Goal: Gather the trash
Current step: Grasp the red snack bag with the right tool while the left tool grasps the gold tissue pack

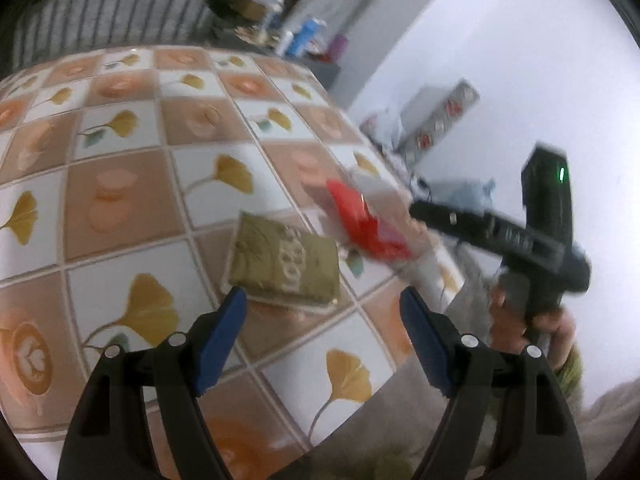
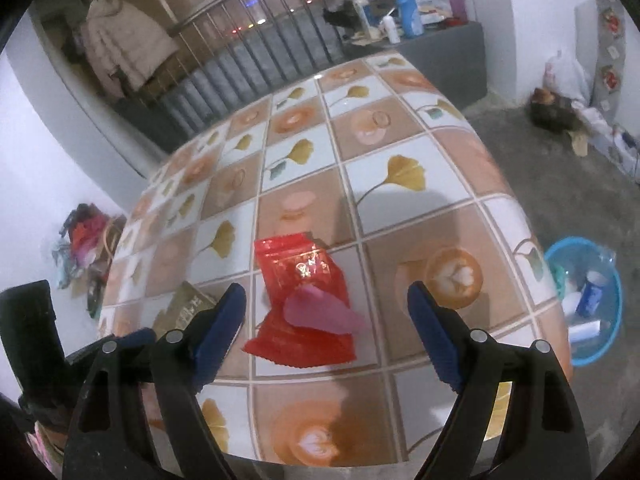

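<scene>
A gold-green foil packet (image 1: 282,265) lies flat on the tiled table (image 1: 120,208), just ahead of my open, empty left gripper (image 1: 323,300). A red foil wrapper (image 2: 303,296) lies on the table with a pink scrap (image 2: 320,312) on top, between and just ahead of the fingers of my open, empty right gripper (image 2: 326,300). The red wrapper (image 1: 364,224) also shows blurred in the left wrist view, right of the gold packet. The gold packet (image 2: 186,308) shows partly behind my right gripper's left finger.
The right gripper's body and the hand holding it (image 1: 532,240) are at the table's right edge. A blue basin (image 2: 586,300) with bottles sits on the floor right of the table. A railing (image 2: 248,52) and a cluttered grey bench (image 2: 420,36) stand behind. Clutter lies along the walls.
</scene>
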Tool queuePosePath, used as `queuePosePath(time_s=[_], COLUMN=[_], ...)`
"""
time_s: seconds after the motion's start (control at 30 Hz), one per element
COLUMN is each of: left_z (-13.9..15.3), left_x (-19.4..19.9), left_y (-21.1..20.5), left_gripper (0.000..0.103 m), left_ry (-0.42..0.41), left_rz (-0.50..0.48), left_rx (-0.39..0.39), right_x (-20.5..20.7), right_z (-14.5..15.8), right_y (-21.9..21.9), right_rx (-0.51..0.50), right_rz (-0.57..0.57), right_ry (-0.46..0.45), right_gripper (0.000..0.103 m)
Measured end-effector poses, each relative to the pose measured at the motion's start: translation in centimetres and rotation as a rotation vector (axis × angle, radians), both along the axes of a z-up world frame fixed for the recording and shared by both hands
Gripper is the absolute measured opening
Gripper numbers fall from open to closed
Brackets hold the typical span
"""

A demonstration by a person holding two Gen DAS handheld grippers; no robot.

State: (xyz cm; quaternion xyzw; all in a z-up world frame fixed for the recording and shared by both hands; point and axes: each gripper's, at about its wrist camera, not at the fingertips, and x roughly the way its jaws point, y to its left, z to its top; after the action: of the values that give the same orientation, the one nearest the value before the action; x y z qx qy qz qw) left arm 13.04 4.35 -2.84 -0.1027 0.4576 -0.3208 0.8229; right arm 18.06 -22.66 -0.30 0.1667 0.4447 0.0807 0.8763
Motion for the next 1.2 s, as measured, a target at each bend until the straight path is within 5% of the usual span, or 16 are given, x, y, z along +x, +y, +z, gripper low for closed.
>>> queuePosePath(time_s=[0.37, 0.7, 0.9, 1.07, 1.2], left_z=[-1.3, -1.7, -2.4, -2.4, -2.4], left_x=[3.3, 5.2, 4.6, 4.3, 3.8], left_y=[-0.9, -4.4, -5.3, -4.2, -3.1], left_gripper=[0.077, 0.077, 0.074, 0.059, 0.058], left_ry=[0.026, -0.057, -0.115, -0.118, -0.104], left_rz=[0.103, 0.094, 0.097, 0.112, 0.140], left_rx=[0.019, 0.160, 0.273, 0.266, 0.255], right_x=[0.0, -0.1, -0.2, -1.0, -1.6], right_z=[-1.8, -2.8, -3.2, -3.1, -1.9], right_y=[1.1, 1.3, 0.3, -0.3, -0.4], right_rx=[-0.026, -0.037, -0.014, 0.022, 0.027], right_rz=[0.067, 0.078, 0.059, 0.057, 0.050], right_ry=[0.040, 0.050, 0.073, 0.081, 0.049], right_gripper=[0.058, 0.049, 0.014, 0.012, 0.021])
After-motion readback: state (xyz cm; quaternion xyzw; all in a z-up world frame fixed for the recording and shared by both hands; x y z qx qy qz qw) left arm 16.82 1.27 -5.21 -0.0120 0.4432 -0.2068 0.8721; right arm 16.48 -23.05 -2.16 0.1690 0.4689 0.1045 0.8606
